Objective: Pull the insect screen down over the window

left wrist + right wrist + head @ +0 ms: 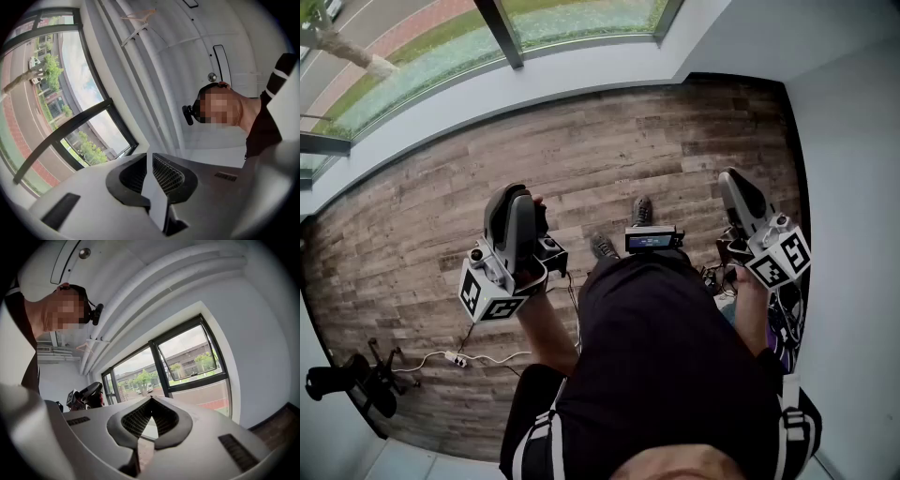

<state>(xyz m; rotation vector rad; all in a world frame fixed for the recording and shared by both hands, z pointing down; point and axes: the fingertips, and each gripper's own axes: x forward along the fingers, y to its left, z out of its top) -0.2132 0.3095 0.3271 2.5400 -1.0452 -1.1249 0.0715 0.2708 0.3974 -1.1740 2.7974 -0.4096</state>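
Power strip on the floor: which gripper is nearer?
Left. The left gripper is up and right of the power strip in the head view; the right gripper sits beyond the person's torso.

Wood-plank floor (581, 141) (weathered grey-brown), white walls (853, 141), daylight through dark-framed windows (187, 357).

The person holds both arms forward at waist height, well apart. The left tongs (514, 193) (148, 154) are tilted upward, their jaws a narrow slit apart with nothing between them. The bare left forearm (547, 330) runs back to the torso below the left marker cube (492, 296). The right tongs (730, 178) (151, 398) point roughly level, jaw tips touching and empty, with the right marker cube (783, 256) above the right forearm (751, 323).
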